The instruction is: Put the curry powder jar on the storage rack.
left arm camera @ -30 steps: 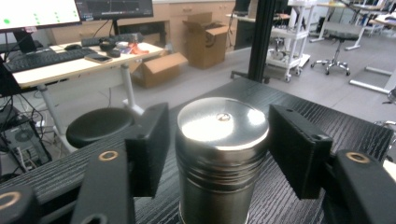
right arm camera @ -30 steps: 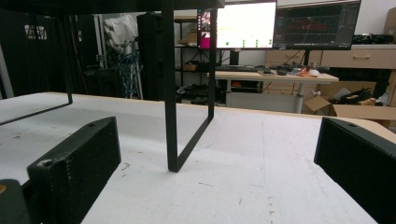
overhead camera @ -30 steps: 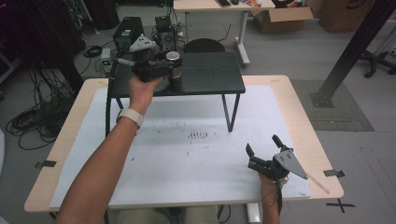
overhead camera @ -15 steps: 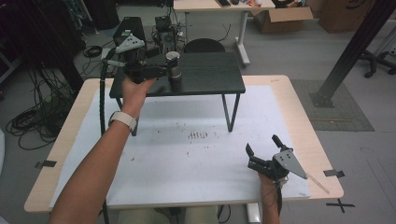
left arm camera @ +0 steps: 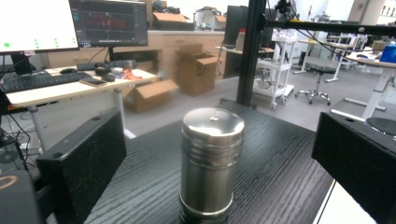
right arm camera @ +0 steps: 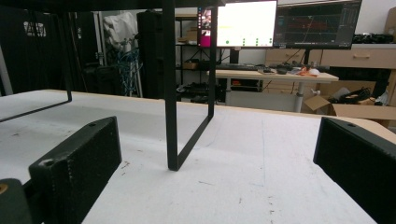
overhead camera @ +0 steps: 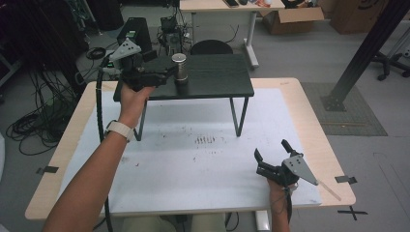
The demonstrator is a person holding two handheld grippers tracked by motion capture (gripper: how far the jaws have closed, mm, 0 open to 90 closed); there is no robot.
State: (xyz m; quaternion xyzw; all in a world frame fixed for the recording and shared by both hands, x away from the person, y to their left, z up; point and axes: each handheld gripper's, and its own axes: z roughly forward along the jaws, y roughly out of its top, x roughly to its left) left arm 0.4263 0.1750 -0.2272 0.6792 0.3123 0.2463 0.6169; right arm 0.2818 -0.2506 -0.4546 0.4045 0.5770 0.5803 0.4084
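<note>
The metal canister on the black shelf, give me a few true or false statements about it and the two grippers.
1. The metal canister stands upright on the black shelf. True.
2. The left gripper is shut on the canister. False: its jaws are open on either side, not touching it.
3. The right gripper rests low near the table's front edge. True.
4. The right gripper holds a cup. False: it is open and holds nothing.

Canister (overhead camera: 179,68): I see it on the raised shelf (overhead camera: 217,82), toward its left.
Shelf: on the table's (overhead camera: 290,125) far half.
Left gripper (overhead camera: 167,76): beside canister.
Right gripper (overhead camera: 270,155): near-right, above the table.
</note>
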